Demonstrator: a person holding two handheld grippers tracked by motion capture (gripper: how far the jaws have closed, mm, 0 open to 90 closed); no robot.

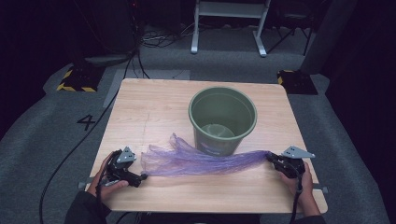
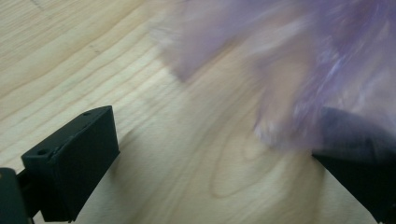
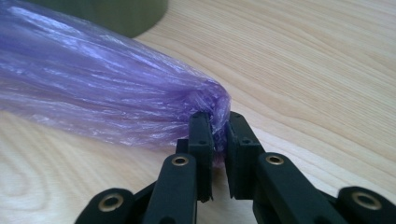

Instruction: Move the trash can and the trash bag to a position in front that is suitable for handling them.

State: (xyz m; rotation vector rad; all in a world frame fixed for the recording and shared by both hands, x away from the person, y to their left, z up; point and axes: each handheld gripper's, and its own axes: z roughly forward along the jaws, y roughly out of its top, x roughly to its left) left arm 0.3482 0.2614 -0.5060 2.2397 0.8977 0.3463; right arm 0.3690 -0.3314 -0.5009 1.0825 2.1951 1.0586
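Grey carpet and dark surroundings are seen around a light wooden bench (image 1: 154,107) in the high view, where a green bucket (image 1: 222,119) stands upright on the far half of the board. Just in front of the bucket a purple plastic bag (image 1: 196,161) is stretched flat across the wood, touching the bucket's base at its middle. To the left of the bucket the left gripper (image 1: 140,177) is held at the bag's loose, frilled end, and to the right of the bucket the right gripper (image 1: 271,157) is held at the bag's gathered end. In the left gripper view, the jaws of the left gripper (image 2: 210,154) are seen standing wide apart over bare wood, with the blurred purple film (image 2: 299,60) draped over one jaw alone, so nothing is pinched. In the right gripper view, the right gripper (image 3: 219,128) is seen clamped on the bunched tip of the bag (image 3: 93,84), with the bucket's base (image 3: 126,16) beyond it.
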